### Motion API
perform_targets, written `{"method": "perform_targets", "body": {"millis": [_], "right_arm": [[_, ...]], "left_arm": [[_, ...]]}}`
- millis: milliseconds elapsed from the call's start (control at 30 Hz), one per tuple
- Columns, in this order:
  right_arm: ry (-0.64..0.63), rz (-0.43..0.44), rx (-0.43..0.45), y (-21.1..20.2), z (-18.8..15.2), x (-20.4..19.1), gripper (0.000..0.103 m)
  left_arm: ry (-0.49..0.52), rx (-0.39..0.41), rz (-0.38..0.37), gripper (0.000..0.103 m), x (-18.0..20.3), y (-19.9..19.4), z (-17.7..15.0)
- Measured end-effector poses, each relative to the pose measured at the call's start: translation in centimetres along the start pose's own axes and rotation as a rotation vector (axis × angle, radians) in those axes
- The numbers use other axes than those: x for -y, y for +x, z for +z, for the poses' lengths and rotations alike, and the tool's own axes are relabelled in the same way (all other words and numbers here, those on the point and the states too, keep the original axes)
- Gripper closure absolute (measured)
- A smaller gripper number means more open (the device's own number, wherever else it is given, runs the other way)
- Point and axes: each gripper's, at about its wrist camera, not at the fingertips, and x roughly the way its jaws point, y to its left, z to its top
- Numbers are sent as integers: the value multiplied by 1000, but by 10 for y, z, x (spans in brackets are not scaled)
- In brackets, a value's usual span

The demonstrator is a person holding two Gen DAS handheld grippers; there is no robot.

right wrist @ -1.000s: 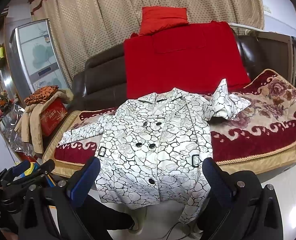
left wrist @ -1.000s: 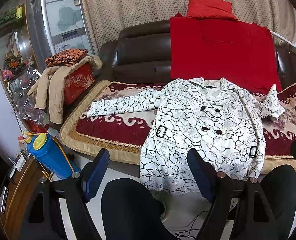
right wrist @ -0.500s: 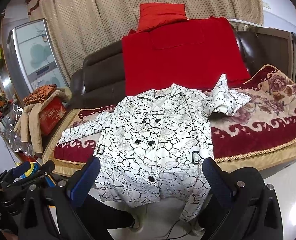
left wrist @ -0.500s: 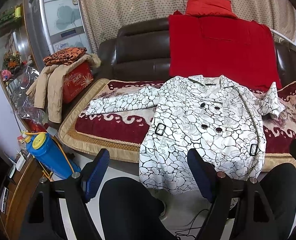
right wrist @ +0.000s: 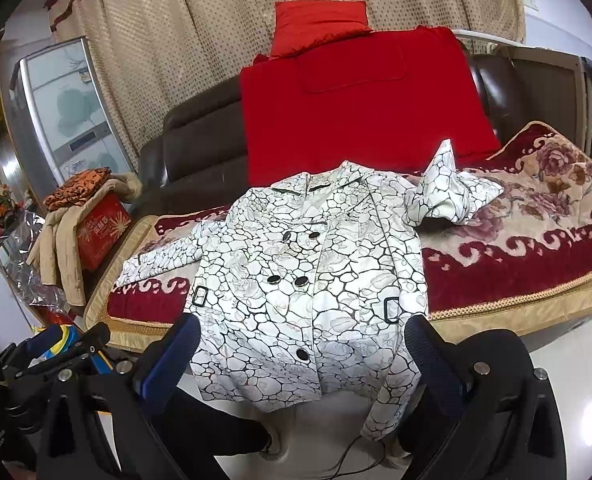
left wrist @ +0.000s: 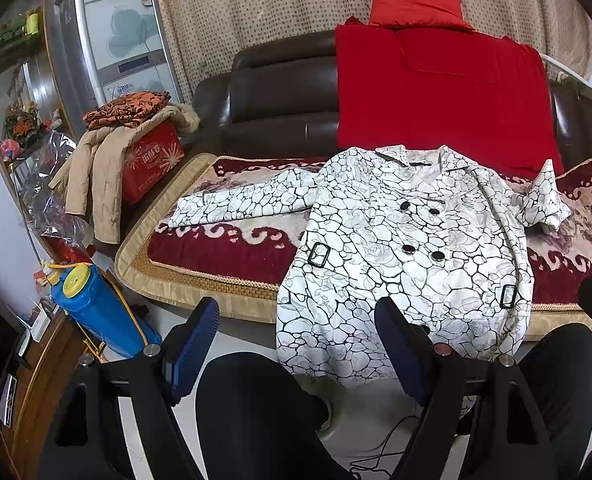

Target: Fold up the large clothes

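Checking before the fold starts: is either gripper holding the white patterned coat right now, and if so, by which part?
Nothing is held. The left gripper and right gripper are both open, short of the coat.

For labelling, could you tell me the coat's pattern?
White coat with black cobblestone-like lines; clearest in right wrist view.

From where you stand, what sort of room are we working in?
Most likely a home living room. A dark leather sofa with a patterned red seat cover holds the white coat, long curtains hang behind it, and a fridge stands at the left.
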Motion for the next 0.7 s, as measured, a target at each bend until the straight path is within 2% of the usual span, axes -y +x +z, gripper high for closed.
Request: {"method": "perform_targets", "body": {"millis": [467, 533, 600, 700], "right_arm": [[16, -8, -27, 20, 4, 6, 0], [21, -7, -34, 25, 6, 10, 0], [53, -5, -38, 35, 13, 22, 0], [102, -23, -1, 46, 28, 46, 0]], "left_arm": [[6, -36, 2, 23, 8, 20, 2], [14, -59, -13, 23, 11, 30, 4], [16, -114, -57, 23, 16, 46, 7], [29, -177, -92, 23, 26, 79, 15]]}}
